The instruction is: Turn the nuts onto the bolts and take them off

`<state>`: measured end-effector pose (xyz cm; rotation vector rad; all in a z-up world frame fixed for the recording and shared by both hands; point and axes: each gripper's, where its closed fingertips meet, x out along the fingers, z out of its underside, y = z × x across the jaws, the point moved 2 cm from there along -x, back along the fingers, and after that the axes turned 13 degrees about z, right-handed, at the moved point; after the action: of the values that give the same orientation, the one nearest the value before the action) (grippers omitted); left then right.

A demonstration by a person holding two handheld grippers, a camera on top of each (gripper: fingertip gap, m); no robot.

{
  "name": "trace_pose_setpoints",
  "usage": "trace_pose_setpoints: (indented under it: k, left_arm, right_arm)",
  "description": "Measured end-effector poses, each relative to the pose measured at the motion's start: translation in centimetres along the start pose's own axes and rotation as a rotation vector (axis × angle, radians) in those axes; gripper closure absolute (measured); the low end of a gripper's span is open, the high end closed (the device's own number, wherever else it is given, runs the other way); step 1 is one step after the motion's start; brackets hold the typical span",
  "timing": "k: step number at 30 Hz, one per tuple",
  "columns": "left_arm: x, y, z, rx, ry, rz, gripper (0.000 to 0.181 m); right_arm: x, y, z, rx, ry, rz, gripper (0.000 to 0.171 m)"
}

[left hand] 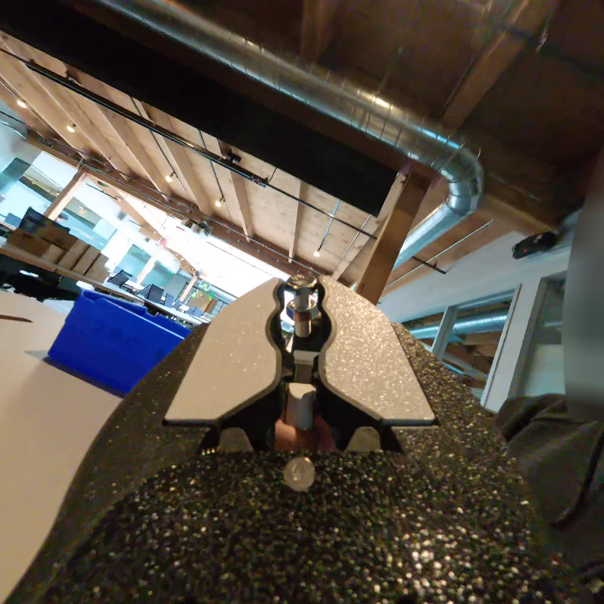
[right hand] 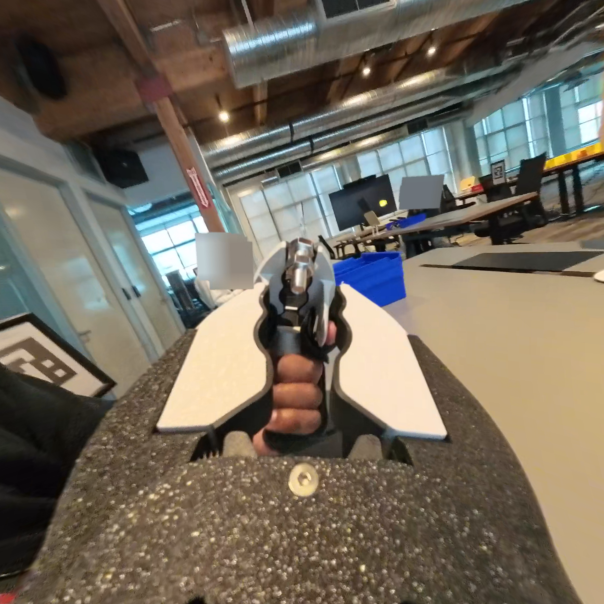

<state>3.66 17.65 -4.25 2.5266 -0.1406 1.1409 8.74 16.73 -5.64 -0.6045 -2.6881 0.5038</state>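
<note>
My left gripper (left hand: 300,287) is shut on a silver bolt (left hand: 300,305) at its fingertips, gripping the hex head with the smooth shank pointing back toward the camera. A flange sits under the head; I cannot tell whether it is a separate nut. In the right wrist view, the left gripper (right hand: 295,261) stands upright in a person's hand (right hand: 295,389), holding the bolt (right hand: 300,277). My right gripper (right hand: 300,291) is open, its white fingers (right hand: 225,362) on either side of the left gripper, their tips level with the shank end and not touching it.
A blue bin (left hand: 108,340) stands on the grey table (left hand: 49,441); it also shows in the right wrist view (right hand: 372,277). A black mat (right hand: 523,261) lies farther right on the table (right hand: 490,343). A framed marker board (right hand: 42,356) leans at left. A dark sleeve (left hand: 555,457) is close on the right. Both grippers' tips are close together, under 4 cm apart.
</note>
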Motion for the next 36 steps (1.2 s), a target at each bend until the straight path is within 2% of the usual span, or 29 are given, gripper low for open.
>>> trace_pose_setpoints:
  k: [5,10,14,18,20,23,25,29,32,36]
  left_arm:
    - [0.2,0.0,1.7,-0.035,-0.018,0.017,0.164]
    - [-0.1,0.2,1.8,-0.026,-0.026,0.015,0.164]
    - [-0.1,0.2,2.0,-0.027,-0.046,0.014,0.163]
    - [-0.1,0.1,2.1,-0.041,-0.066,0.02,0.163]
    - [-0.1,0.0,2.3,-0.05,-0.136,0.017,0.161]
    - [-0.6,-0.3,2.9,-0.039,-0.359,-0.014,0.139]
    - [-1.3,-0.3,3.2,-0.002,-0.498,-0.028,0.136]
    - [-2.5,-0.2,4.4,0.092,-0.72,-0.053,0.138]
    - [-2.3,0.4,5.1,0.181,-0.791,-0.02,0.142]
    - [-2.4,0.9,6.6,0.167,-0.875,0.025,0.142]
  right_arm:
    - [0.1,-0.6,0.7,-0.038,-0.028,-0.01,0.14]
    - [0.1,-0.6,1.3,-0.062,-0.051,0.004,0.148]
    - [-0.1,-0.7,1.4,-0.073,-0.057,0.001,0.161]
    - [-0.2,-0.5,1.5,-0.115,-0.098,0.009,0.161]
    - [-0.5,-0.3,1.4,-0.173,-0.15,0.018,0.162]
    - [-1.4,0.1,1.1,-0.286,-0.255,0.015,0.162]
    - [-2.1,0.3,1.0,-0.358,-0.335,-0.006,0.162]
    - [-3.5,0.4,1.4,-0.474,-0.437,-0.08,0.162]
    - [-4.1,0.5,2.6,-0.548,-0.51,-0.109,0.162]
    - [-4.0,0.3,3.3,-0.584,-0.53,-0.113,0.162]
